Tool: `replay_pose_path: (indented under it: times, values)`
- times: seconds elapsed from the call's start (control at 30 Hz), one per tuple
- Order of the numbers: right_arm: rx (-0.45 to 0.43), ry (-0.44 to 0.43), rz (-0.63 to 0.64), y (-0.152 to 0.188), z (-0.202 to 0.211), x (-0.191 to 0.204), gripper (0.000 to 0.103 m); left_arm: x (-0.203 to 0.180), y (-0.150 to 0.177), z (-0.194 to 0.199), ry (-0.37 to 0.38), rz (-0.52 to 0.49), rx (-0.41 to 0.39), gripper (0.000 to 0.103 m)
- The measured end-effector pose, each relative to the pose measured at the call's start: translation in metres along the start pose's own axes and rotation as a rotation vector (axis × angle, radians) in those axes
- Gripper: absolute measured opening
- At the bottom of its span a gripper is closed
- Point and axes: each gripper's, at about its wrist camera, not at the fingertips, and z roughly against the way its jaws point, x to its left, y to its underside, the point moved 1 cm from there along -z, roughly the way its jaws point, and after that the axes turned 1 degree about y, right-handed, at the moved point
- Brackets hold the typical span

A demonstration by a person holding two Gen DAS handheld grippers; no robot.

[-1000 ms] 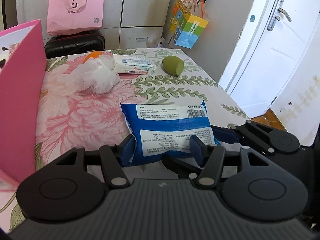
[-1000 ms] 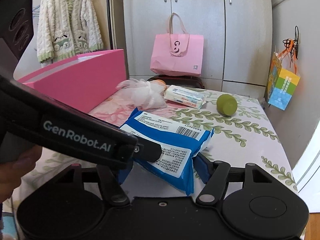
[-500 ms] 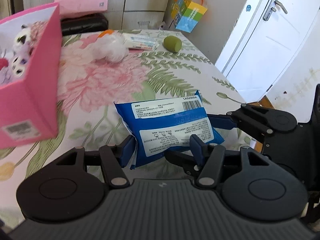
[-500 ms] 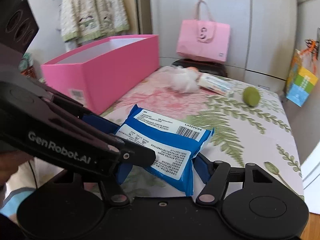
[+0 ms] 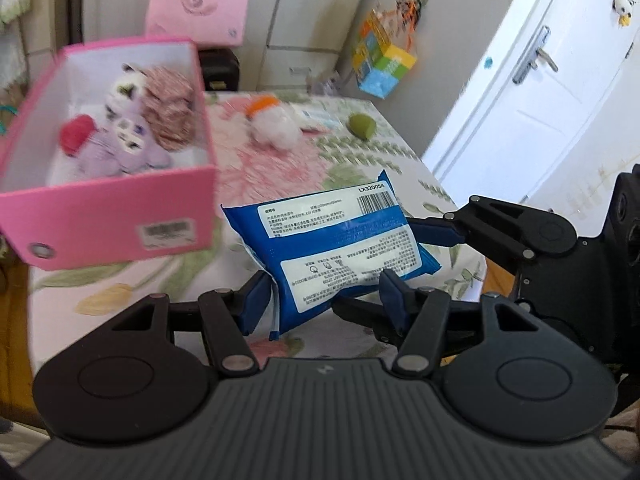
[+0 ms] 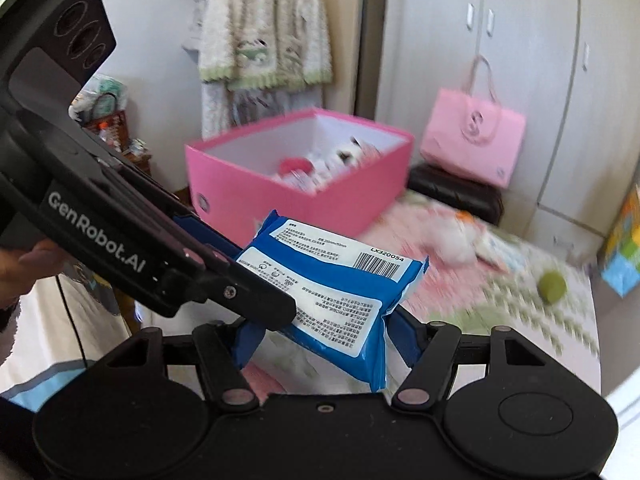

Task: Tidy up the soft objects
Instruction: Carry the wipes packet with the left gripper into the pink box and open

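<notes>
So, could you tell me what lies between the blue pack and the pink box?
In the left wrist view, only bare floral tablecloth shows between the blue pack and the pink box; both grippers clamp the pack.

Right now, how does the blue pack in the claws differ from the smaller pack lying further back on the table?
The blue pack is dark blue with white labels; the pale pack is whitish. The blue pack is held off the table by the left claw and right claw; the pale pack lies flat, untouched. Both are soft packets.
</notes>
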Motion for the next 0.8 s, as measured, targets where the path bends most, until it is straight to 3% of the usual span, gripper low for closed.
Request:
replay_pose_path:
  times: [0.4, 0.8]
  values:
    - [-0.104, -0.051, 0.047, -0.065, -0.014, 0.026, 0.074, 0.039, -0.030, 0.052, -0.095, -0.001, -0.142, 0.058]
    - [-0.080, -0.073, 0.036, -0.120, -0.075, 0.021, 0.074, 0.101, -0.078, 0.032, -0.150, 0.055, -0.161, 0.059]
